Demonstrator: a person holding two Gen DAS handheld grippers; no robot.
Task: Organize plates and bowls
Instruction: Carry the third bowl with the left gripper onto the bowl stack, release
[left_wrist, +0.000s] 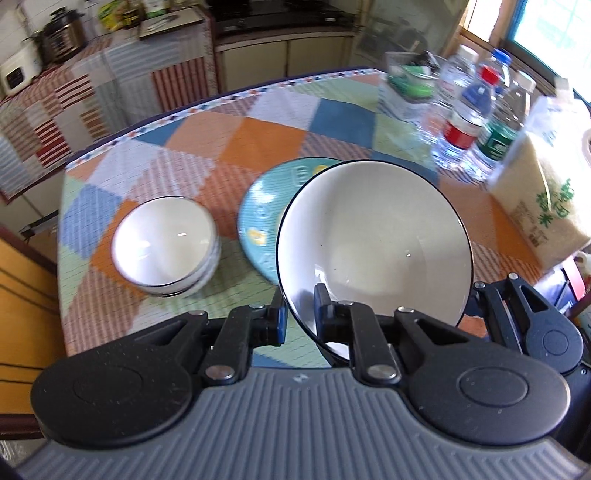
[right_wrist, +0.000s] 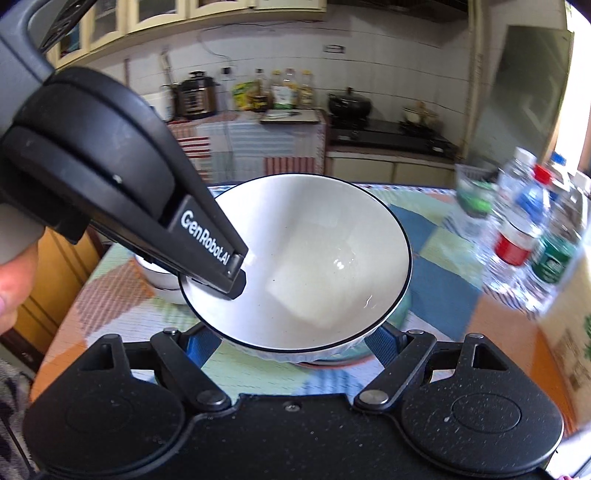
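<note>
While gripper pinches it, bowl tilts.

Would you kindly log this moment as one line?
left hand-held gripper: shut on large bowl rim | right hand-held gripper: open, cradling bowl | blue plate: beneath

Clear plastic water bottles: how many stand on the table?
4, clustered at the patchwork-clothed table's far right: white-capped, red-capped, blue-capped, green-labelled. Blur may hide others.
</note>
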